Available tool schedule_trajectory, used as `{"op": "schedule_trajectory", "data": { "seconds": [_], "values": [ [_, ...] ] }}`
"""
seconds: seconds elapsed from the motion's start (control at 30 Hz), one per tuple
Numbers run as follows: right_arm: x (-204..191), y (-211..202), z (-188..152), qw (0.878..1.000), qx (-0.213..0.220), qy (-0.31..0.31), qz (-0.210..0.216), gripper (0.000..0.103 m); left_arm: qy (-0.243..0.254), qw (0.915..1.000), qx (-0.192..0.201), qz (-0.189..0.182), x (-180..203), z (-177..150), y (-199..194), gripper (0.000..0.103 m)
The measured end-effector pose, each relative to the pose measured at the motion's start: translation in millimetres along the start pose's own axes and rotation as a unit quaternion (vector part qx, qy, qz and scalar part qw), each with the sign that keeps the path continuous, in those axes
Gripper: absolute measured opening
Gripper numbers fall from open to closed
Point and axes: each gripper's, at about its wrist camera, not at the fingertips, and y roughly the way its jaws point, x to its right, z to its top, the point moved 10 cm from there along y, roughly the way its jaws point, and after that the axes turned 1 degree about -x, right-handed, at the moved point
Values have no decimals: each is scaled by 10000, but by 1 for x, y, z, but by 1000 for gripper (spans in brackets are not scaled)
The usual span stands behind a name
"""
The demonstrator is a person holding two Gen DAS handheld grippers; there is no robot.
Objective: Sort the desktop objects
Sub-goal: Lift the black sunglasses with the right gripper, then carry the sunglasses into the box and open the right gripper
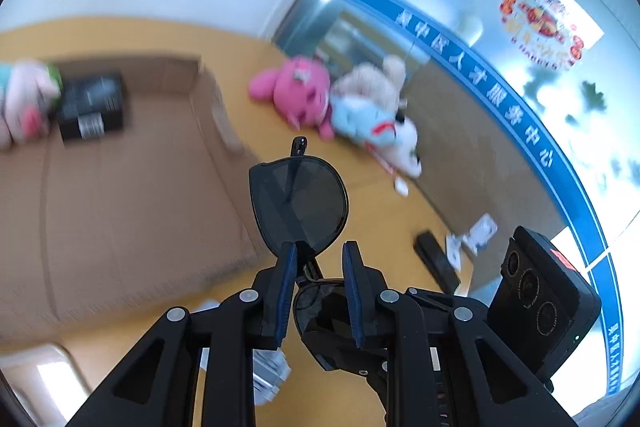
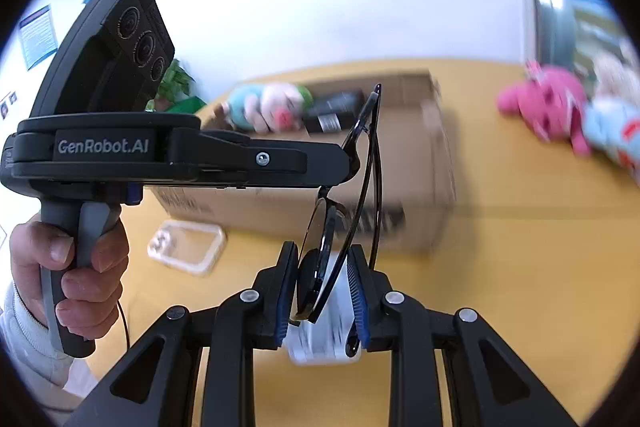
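Black sunglasses (image 1: 298, 205) hang in the air above the yellow table, held from both sides. My left gripper (image 1: 319, 250) has them between its blue pads, one lens sticking out ahead. In the right wrist view my right gripper (image 2: 322, 255) is closed on the other lens and temple of the sunglasses (image 2: 320, 259). The left gripper (image 2: 348, 159) reaches in from the left in that view, meeting the frame. An open cardboard box (image 1: 120, 187) lies just beyond, holding a plush toy (image 1: 24, 99) and a black box (image 1: 92, 107).
A pink plush (image 1: 296, 91) and a blue-and-white plush (image 1: 372, 119) lie on the table by the glass wall. A black bar (image 1: 436, 261) and a small white packet (image 1: 478, 233) lie at the right. A clear plastic case (image 2: 186, 247) lies left of the cardboard box (image 2: 340, 187).
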Motion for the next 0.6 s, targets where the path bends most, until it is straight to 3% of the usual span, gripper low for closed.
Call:
{"op": "schedule_trajectory", "data": {
  "seconds": [0.23, 0.3, 0.5, 0.6],
  "values": [
    [-16, 29, 82, 9988, 325, -244, 274, 24, 203, 9988, 356, 279, -34, 79, -31, 21],
    [-14, 45, 107, 9985, 357, -286, 285, 24, 120, 9993, 314, 188, -49, 101, -30, 20],
    [7, 98, 163, 9991, 159, -254, 299, 24, 30, 9995, 215, 215, -103, 162, -2, 20],
    [25, 133, 180, 9996, -95, -229, 167, 24, -210, 9998, 3, 15, -132, 180, 27, 18]
  ]
}}
